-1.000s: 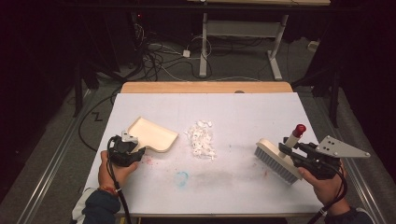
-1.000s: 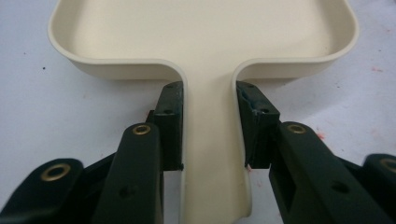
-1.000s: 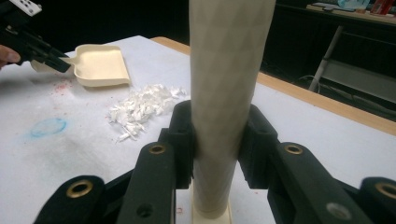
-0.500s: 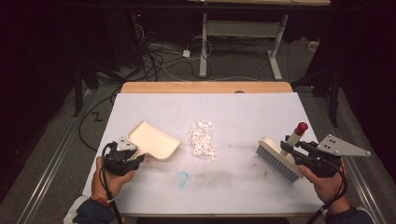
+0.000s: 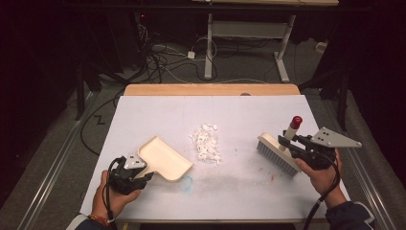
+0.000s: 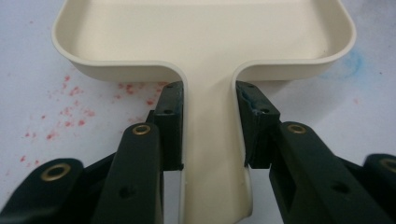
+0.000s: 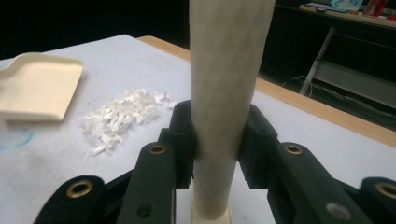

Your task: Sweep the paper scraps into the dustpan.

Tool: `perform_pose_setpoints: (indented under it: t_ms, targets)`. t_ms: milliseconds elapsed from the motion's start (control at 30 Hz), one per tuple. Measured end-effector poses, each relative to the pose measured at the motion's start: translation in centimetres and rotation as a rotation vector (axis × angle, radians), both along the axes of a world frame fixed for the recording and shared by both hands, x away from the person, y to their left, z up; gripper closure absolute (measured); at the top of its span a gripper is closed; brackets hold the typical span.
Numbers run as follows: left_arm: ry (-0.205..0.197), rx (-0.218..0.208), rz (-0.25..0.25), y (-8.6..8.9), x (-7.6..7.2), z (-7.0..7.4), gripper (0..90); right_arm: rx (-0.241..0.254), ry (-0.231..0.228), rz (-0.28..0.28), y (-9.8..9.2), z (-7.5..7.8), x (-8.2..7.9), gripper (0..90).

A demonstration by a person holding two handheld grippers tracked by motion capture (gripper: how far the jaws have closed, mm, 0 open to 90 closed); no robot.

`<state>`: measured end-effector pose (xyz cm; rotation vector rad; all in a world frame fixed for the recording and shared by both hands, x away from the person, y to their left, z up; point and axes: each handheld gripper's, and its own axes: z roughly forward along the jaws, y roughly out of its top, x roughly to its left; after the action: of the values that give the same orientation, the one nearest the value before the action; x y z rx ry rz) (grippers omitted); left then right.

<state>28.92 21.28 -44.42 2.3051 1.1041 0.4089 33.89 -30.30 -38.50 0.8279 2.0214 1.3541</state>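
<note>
At a white-covered table (image 5: pixel 158 110), the left gripper (image 5: pixel 128 173), low at the near-left corner with the hand curled under it, pinches the handle of a cream dustpan (image 5: pixel 165 158) lying flat. The right gripper (image 5: pixel 306 149), held level near the right edge, clamps the upright handle of a brush (image 5: pixel 280 149). White scraps (image 5: pixel 207 142) lie piled between them.

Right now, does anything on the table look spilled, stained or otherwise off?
Yes. A heap of white scraps lies loose mid-table between the dustpan and the brush. Red specks dot the white table cover by the dustpan handle, and a blue smudge sits near its front edge.
</note>
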Motion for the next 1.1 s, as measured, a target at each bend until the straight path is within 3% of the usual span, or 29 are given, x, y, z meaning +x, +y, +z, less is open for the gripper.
perform_pose_setpoints:
  t_ms: [133, 233, 267, 300, 467, 500, 700, 867, 1100]
  targets:
    - [0.012, 0.011, -0.016, -0.3, -0.3, -0.2, 63.7, 0.011, 0.007, 0.006, 1.0, 0.0, 1.7, 70.4]
    - [0.026, 0.015, -0.035, -0.7, -0.2, -0.5, 63.7, 0.004, 0.011, 0.022, 3.3, 0.0, 4.2, 70.5]
    - [0.029, 0.013, -0.040, -0.8, -0.2, -0.5, 63.7, 0.004, 0.011, 0.022, 3.3, 0.0, 4.2, 70.5]
    - [0.029, 0.010, -0.042, -0.9, -0.1, -0.5, 63.7, 0.001, 0.006, 0.020, 4.5, 0.1, 5.4, 70.4]
    - [0.039, 0.012, -0.074, -1.5, 0.0, -0.7, 63.7, -0.028, -0.025, -0.002, 6.7, 0.8, 7.8, 70.5]
    - [0.042, 0.006, -0.082, -1.8, -0.1, -0.8, 63.7, -0.039, -0.036, -0.013, 7.9, 1.1, 9.0, 70.5]
    - [0.050, 0.008, -0.095, -1.9, 0.1, -1.1, 63.6, -0.071, -0.051, -0.036, 11.4, 0.9, 12.6, 70.5]
    - [0.056, 0.006, -0.102, -2.0, 0.2, -1.3, 63.6, -0.075, -0.060, -0.052, 13.7, 0.4, 14.8, 70.5]
    - [0.057, 0.006, -0.111, -2.2, 0.5, -1.5, 63.6, -0.083, -0.056, -0.030, 16.5, -1.0, 16.1, 70.5]
